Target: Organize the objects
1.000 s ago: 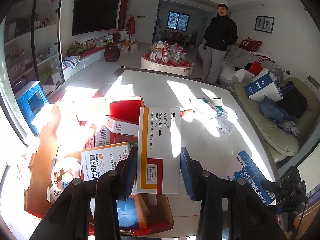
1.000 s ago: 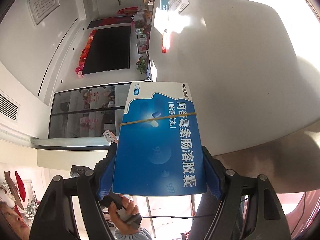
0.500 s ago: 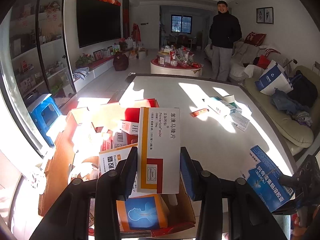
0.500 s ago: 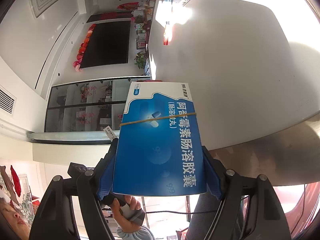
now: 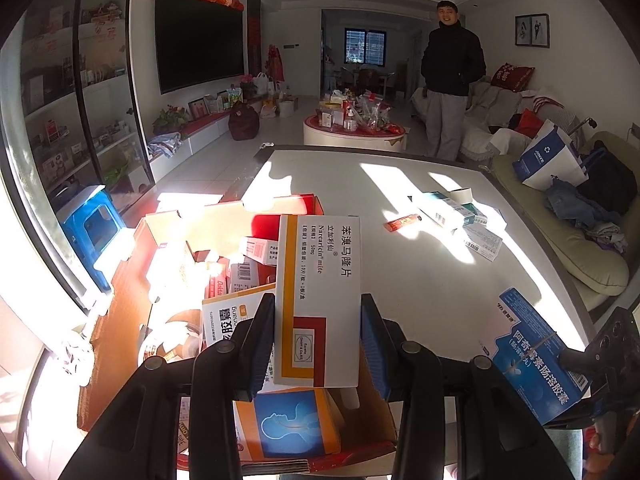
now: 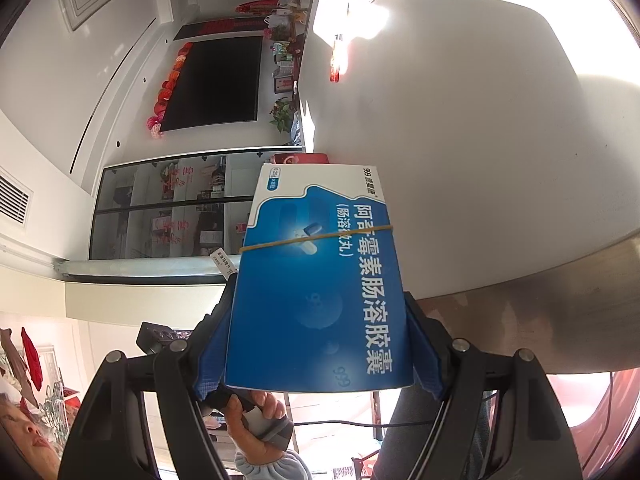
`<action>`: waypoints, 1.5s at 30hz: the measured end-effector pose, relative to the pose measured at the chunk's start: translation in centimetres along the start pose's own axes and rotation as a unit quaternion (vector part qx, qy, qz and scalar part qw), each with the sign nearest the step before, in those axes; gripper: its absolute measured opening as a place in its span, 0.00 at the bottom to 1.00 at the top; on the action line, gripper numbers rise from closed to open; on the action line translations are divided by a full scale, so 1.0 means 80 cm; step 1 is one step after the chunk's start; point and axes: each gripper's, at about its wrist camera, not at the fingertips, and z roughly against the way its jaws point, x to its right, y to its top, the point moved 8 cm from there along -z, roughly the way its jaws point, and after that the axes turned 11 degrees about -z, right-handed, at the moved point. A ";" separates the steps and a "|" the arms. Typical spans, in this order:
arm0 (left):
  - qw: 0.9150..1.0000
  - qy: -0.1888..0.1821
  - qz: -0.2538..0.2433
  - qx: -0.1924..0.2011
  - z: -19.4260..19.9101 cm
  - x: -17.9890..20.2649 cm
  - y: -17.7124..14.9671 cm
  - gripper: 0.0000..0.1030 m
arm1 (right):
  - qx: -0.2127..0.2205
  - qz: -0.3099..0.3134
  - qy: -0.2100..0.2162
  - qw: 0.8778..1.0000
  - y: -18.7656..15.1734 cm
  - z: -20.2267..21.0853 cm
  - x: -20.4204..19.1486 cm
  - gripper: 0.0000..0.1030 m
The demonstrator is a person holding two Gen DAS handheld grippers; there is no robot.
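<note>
Step in hand: transfer — the left gripper [image 5: 318, 340] pinches a white and orange medicine box [image 5: 320, 296] over the open cardboard box [image 5: 168, 240] of packets at the near left of the white table [image 5: 360, 184]. The right gripper [image 6: 318, 350] clamps a blue medicine box [image 6: 320, 280] off the table's near right edge. The next move probably calls for lowering the white and orange box into a free gap, then spreading the jaws — the blue box follows
</note>
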 end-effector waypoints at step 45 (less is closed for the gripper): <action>0.974 0.085 0.203 0.045 0.025 -0.221 -0.048 0.42 | -0.160 0.130 0.010 0.978 -0.071 -0.188 -0.135 0.74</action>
